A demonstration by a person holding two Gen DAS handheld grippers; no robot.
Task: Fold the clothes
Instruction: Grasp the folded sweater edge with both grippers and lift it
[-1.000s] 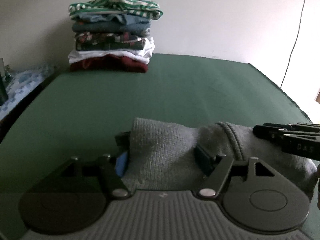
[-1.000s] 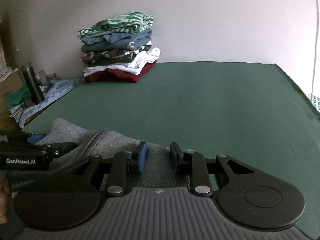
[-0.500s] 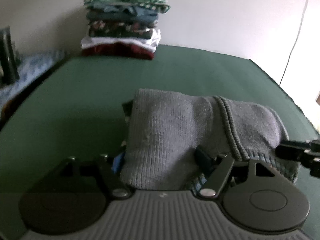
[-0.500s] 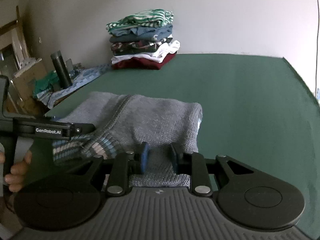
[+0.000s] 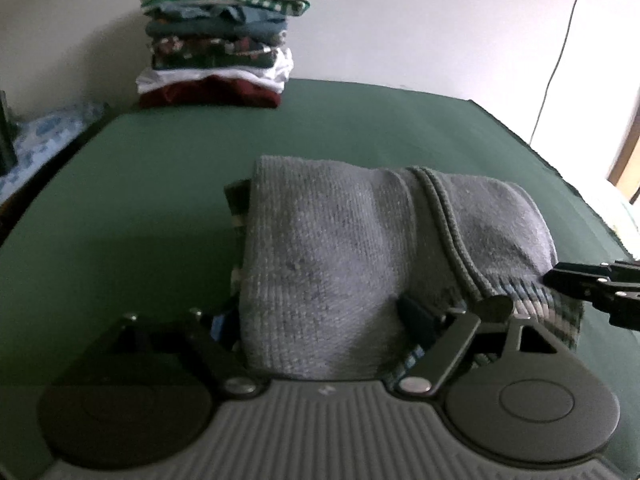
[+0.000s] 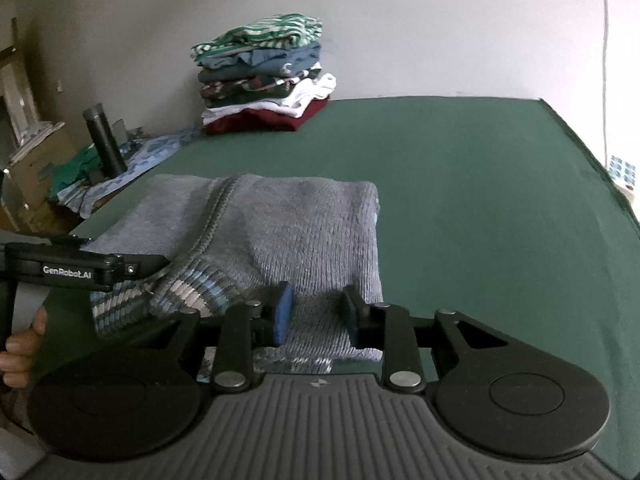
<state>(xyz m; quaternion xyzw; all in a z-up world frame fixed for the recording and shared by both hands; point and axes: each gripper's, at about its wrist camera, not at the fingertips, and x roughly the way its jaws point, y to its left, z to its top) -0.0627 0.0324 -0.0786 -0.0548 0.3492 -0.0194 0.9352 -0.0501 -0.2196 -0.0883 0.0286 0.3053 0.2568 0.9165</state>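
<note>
A folded grey knit sweater [image 5: 344,248] with a striped hem lies on the green table near its front edge; it also shows in the right wrist view [image 6: 296,232]. My left gripper [image 5: 320,320] stands wide around the sweater's near end, its fingers on either side of the fabric, its left finger mostly hidden. My right gripper [image 6: 316,312] sits over the sweater's near right edge with its jaws apart and fabric lying between them. The left gripper's body [image 6: 76,270] shows at the left of the right wrist view.
A stack of folded clothes [image 5: 220,40] stands at the table's far left corner against the wall, also in the right wrist view [image 6: 264,76]. A dark bottle [image 6: 104,140] and clutter sit beyond the left table edge. A cable [image 5: 556,52] hangs on the wall at right.
Both grippers pulled back toward me and the sweater now lies folded over itself, fully in view. The right gripper's jaws have opened a little wider.
</note>
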